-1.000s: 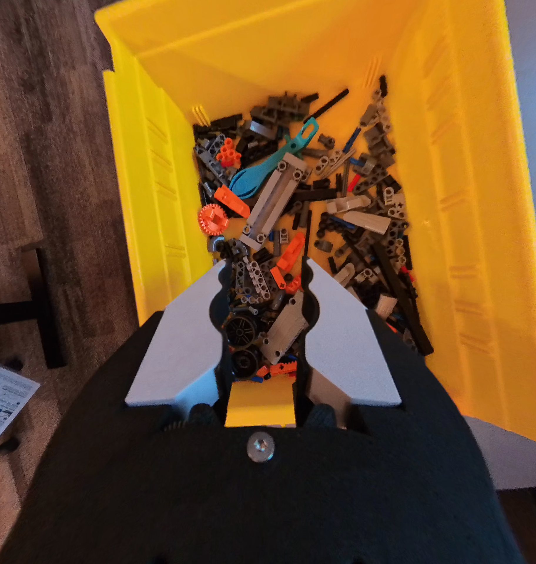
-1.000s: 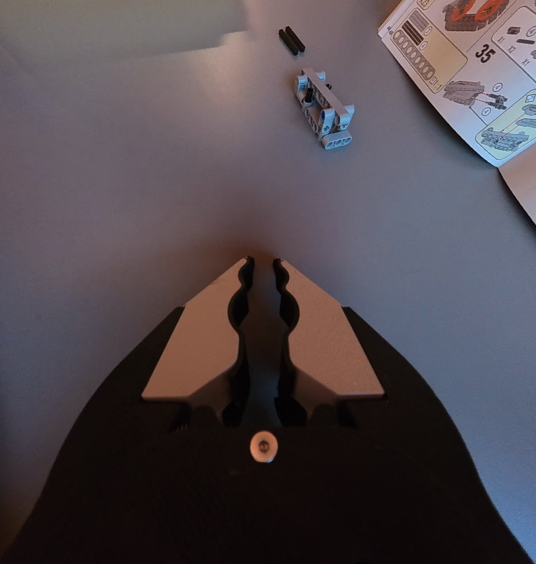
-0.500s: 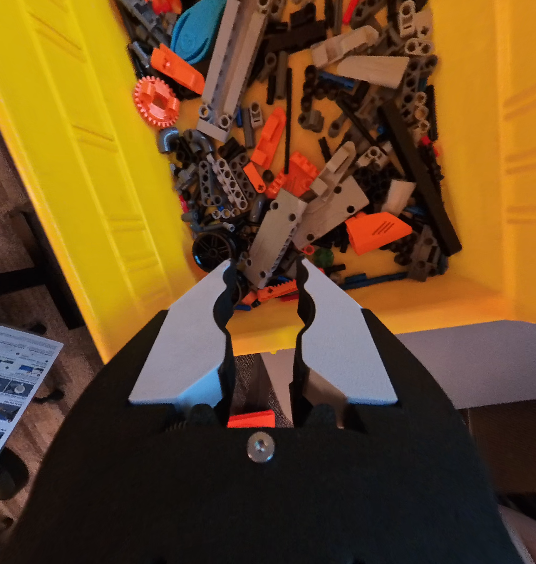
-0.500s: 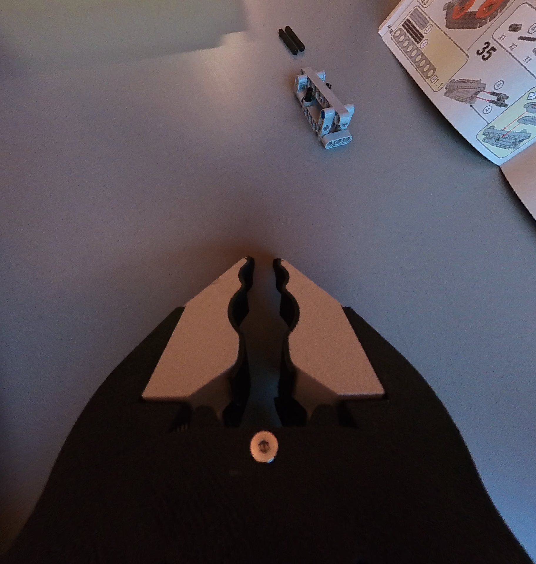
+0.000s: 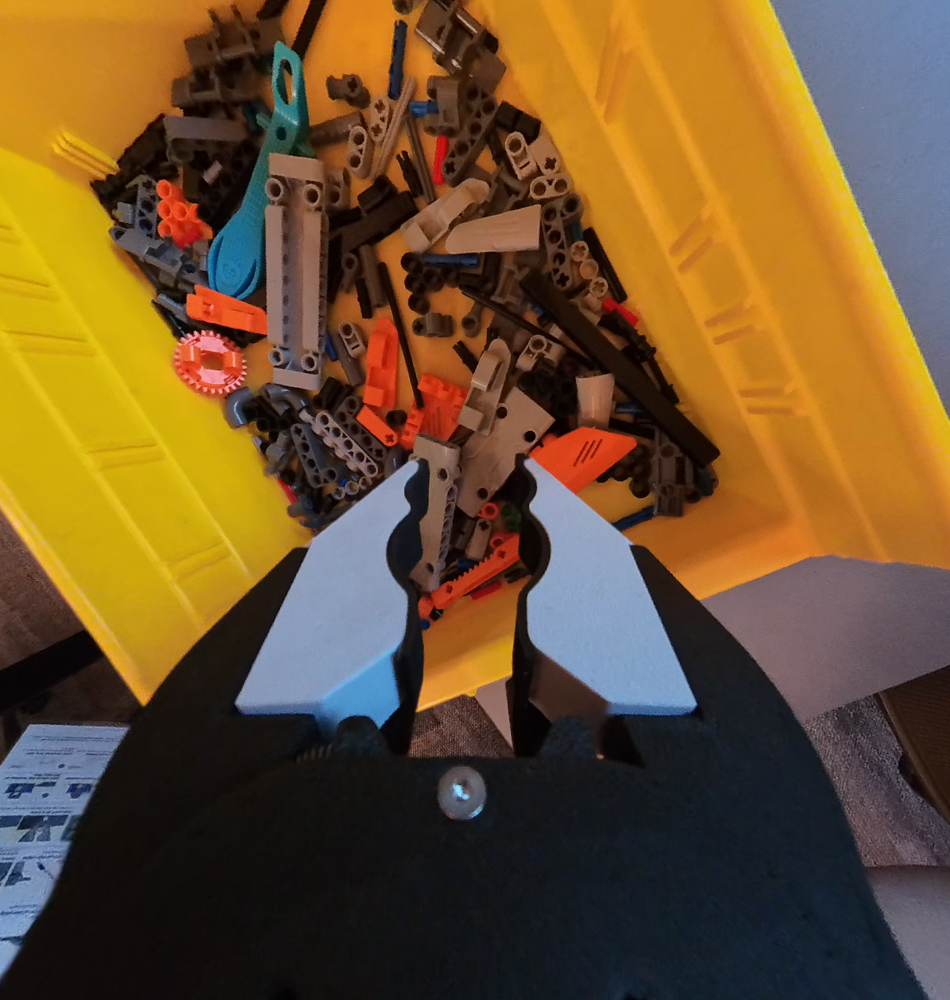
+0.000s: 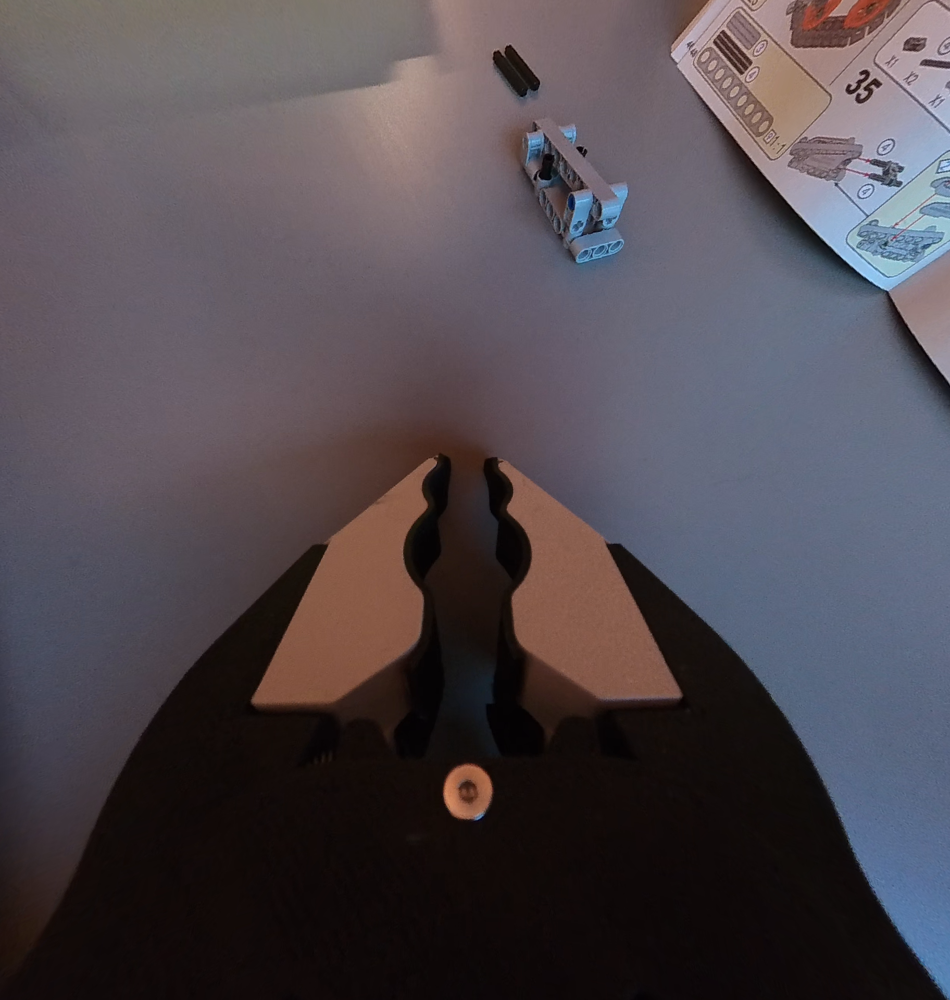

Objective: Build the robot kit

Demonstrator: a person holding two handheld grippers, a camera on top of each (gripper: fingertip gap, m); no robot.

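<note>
My left gripper (image 5: 468, 460) is open, with its tips low over the near end of a pile of small building pieces in a yellow bin (image 5: 759, 281). A grey holed beam (image 5: 437, 514) lies between the jaws, close to the left finger (image 5: 354, 584); the jaws are not closed on it. An orange panel (image 5: 584, 454) sits just right of the tips. My right gripper (image 6: 467, 460) hovers over a grey table (image 6: 218, 297), its jaws a narrow gap apart and empty. A small grey beam assembly (image 6: 573, 195) and two black pins (image 6: 516, 70) lie well ahead of it.
The bin also holds a teal spoon-shaped tool (image 5: 251, 232), a long grey panel (image 5: 294, 270) and an orange gear (image 5: 209, 365). An open instruction booklet (image 6: 841, 135) lies at the table's right. A printed sheet (image 5: 23, 822) lies on the floor, lower left. One gripper's finger ends stand about 45 cm off the other's.
The left gripper has swung over the bin, so more of the pile shows, and the grey beam now lies between its jaws. The right gripper has not moved.
</note>
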